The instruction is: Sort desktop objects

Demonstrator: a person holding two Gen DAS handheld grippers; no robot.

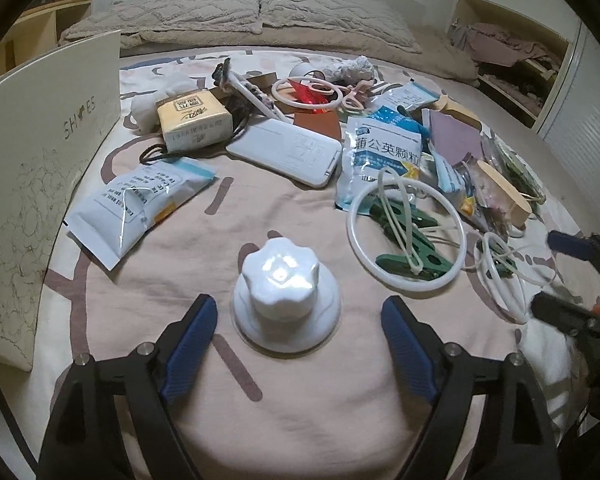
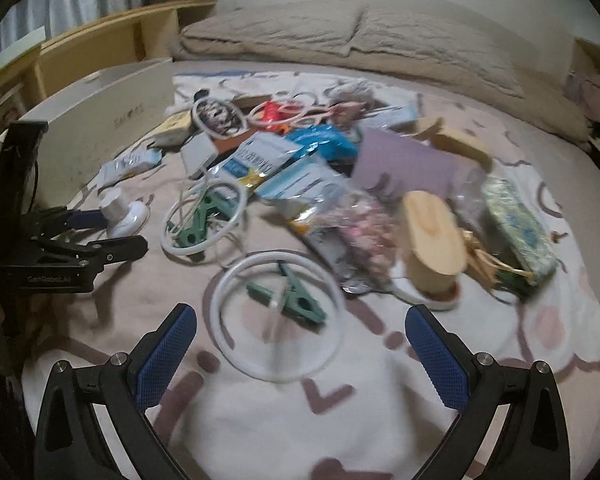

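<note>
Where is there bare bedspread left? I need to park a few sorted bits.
Free: the strip between the white sachet and the white ring, just beyond the white knob. Also the near bedspread under the right gripper. Crowded: from the tissue pack across to the wooden box.

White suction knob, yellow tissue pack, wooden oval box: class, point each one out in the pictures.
white suction knob (image 1: 286, 278), left wrist view, glossy top.
yellow tissue pack (image 1: 194, 114), left wrist view, top face.
wooden oval box (image 2: 432, 232), right wrist view, lid.
</note>
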